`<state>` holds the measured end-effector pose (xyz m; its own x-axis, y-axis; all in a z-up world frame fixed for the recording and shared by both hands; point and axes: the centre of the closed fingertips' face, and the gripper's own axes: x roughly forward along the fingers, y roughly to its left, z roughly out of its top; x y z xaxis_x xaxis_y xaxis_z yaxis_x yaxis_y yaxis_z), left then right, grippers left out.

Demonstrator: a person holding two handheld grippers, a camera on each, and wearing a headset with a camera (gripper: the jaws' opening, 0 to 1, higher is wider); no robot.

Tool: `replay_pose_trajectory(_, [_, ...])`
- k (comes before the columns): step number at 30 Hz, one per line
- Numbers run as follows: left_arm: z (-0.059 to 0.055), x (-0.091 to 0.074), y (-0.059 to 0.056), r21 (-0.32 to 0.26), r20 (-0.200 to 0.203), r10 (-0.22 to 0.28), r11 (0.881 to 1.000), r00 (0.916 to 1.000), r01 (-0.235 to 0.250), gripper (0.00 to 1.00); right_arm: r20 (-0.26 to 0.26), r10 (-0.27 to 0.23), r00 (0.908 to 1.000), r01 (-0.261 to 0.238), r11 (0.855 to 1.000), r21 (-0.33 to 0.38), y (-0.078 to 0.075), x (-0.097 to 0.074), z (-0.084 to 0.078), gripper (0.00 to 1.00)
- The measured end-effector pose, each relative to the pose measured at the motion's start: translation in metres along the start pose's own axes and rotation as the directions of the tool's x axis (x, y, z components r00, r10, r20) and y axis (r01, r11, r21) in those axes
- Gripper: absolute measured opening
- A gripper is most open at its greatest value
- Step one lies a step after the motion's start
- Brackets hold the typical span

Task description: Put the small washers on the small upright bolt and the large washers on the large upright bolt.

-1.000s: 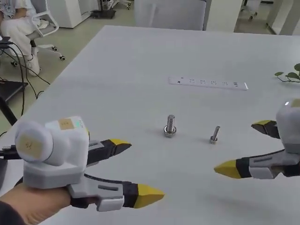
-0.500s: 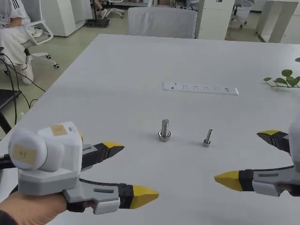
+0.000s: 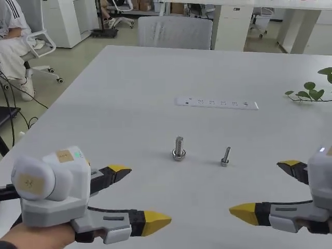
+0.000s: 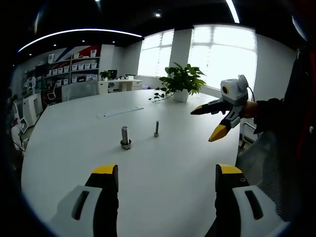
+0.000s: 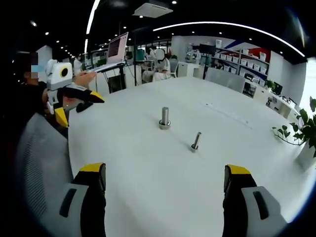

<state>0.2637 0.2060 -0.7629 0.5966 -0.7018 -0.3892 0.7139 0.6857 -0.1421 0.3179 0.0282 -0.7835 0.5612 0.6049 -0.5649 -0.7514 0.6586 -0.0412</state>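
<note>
The left gripper (image 3: 147,194) and the right gripper (image 3: 255,188) hover over the near part of the table (image 3: 135,93). Both are released, with jaws spread wide and grasping nothing. The large upright bolt (image 3: 179,148) stands mid-table, beyond and between the grippers. The small upright bolt (image 3: 225,155) stands near it on the right, not touching. A power strip (image 3: 216,103) lies farther back.

Probably an open office: desk chair (image 3: 175,32), shelves of boxes (image 4: 74,62), white worktable (image 3: 129,93).
</note>
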Motion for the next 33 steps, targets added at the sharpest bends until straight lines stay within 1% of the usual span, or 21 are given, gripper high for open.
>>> replay_pose_trajectory(4, [-0.0030,0.0000,-0.0005,-0.003,-0.008,-0.001,1.000,1.0000,0.001,0.80,-0.001,0.005,1.0000,-0.005,1.000,-0.002,0.0011,0.0022,-0.0030,1.00])
replay_pose_trajectory(9, [-0.0023,-0.0014,0.0015,-0.009,0.001,0.008,1.000,1.0000,-0.008,0.81,0.005,0.002,1.0000,-0.002,1.000,0.000,0.0020,0.0017,-0.0037,1.00])
replay_pose_trajectory(12, [-0.0038,-0.0026,0.0034,-0.012,0.000,0.017,1.000,0.9999,-0.017,0.80,0.004,0.002,1.0000,-0.002,1.000,-0.001,0.0034,0.0011,-0.0048,1.00])
replay_pose_trajectory(17, [-0.0045,-0.0032,0.0042,-0.015,0.002,0.023,1.000,0.9997,-0.023,0.80,0.013,-0.005,0.9999,0.005,1.000,0.001,0.0032,-0.0016,-0.0028,1.00])
replay_pose_trajectory(23, [-0.0061,-0.0023,0.0049,-0.015,-0.003,0.031,0.999,0.9995,-0.031,0.80,0.012,-0.010,0.9999,0.010,1.000,-0.001,0.0021,-0.0020,-0.0027,1.00])
replay_pose_trajectory(25, [-0.0066,-0.0019,0.0046,-0.016,-0.004,0.029,0.999,0.9996,-0.029,0.80,0.021,-0.014,0.9997,0.014,1.000,0.000,0.0011,-0.0029,-0.0013,1.00])
replay_pose_trajectory(29, [-0.0084,-0.0011,0.0056,-0.019,-0.010,0.032,0.999,0.9995,-0.032,0.80,0.020,-0.017,0.9997,0.017,1.000,0.002,0.0003,-0.0040,-0.0009,1.00])
replay_pose_trajectory(33, [-0.0077,-0.0011,0.0056,-0.018,-0.009,0.030,0.999,0.9995,-0.031,0.80,0.023,-0.017,0.9996,0.017,1.000,0.005,0.0004,-0.0048,0.0004,1.00])
